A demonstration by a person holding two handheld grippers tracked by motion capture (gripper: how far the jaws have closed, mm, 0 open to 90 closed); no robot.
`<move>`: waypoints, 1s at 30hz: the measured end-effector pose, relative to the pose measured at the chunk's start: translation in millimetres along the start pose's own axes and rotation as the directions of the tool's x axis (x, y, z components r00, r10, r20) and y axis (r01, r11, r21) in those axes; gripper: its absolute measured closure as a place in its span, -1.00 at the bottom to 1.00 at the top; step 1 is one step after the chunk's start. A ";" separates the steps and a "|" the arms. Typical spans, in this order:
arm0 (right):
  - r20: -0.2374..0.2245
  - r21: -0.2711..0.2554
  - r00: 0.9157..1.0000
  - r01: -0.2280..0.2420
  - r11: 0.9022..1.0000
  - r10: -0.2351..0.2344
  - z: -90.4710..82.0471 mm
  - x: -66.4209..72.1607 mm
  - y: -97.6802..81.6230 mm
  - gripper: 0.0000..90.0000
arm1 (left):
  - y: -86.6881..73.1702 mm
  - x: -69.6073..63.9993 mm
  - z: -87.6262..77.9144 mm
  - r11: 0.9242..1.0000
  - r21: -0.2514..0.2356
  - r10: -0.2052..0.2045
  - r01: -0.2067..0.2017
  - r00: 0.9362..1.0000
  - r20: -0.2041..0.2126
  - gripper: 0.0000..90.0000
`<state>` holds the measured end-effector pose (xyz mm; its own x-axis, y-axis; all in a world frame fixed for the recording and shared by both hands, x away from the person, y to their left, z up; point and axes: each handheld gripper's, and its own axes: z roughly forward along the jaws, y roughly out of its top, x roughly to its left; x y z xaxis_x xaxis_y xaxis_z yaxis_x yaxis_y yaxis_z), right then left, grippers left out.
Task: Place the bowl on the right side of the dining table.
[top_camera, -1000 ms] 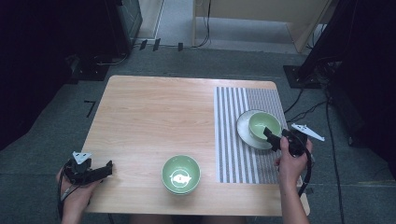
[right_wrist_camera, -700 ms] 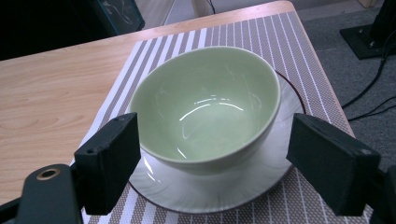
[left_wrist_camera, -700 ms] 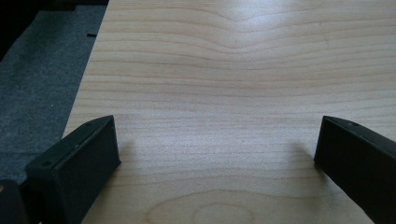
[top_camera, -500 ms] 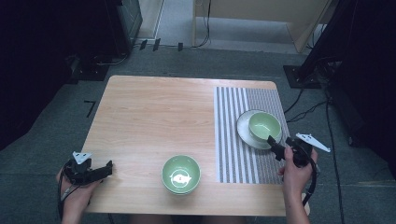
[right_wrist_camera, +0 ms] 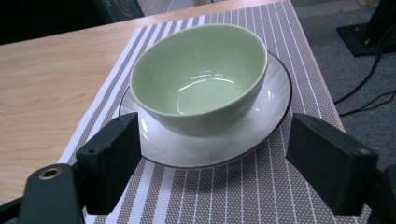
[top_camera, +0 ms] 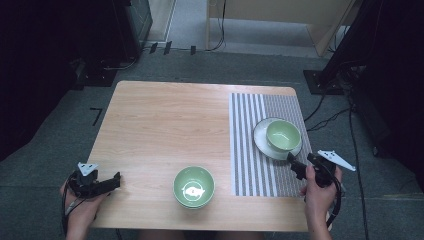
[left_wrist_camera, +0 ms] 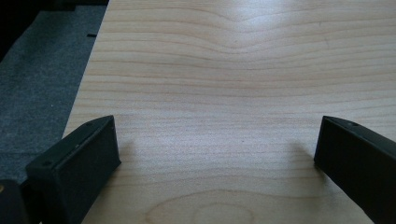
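A green bowl (right_wrist_camera: 201, 79) sits on a white plate (right_wrist_camera: 261, 126).
The right hand-held gripper (top_camera: 299, 167) is wide open, just beside the plate, holding nothing; the left hand-held gripper (top_camera: 107, 182) is open at the worktop's (top_camera: 165, 125) near left corner.

Pale greens on light wood and grey stripes

You have a pale green bowl (right_wrist_camera: 201, 79) sitting on a white plate (right_wrist_camera: 261, 121) with a thin dark rim, on a mat (top_camera: 250, 150) striped grey and white. Your second bowl (top_camera: 194, 187) is green with a white mark inside. The table (top_camera: 160, 125) is light wood grain, the floor (top_camera: 45, 150) dark grey, and your grippers' jaws are black.
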<state>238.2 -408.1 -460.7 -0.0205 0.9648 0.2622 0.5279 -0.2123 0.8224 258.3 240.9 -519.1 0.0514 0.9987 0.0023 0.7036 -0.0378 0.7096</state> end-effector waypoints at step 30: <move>0.046 0.061 0.999 0.006 0.998 -0.008 -9.2 -16.8 -34.9 -0.60 | 0.0 0.0 0.0 1.000 0.000 0.000 0.000 1.000 0.000 -1.00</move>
<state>212.3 -418.4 -489.2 0.0142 0.9727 0.2317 0.5788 -0.1970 0.7913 258.3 240.9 -519.1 0.0514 0.9987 0.0028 0.7034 -0.0382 0.7097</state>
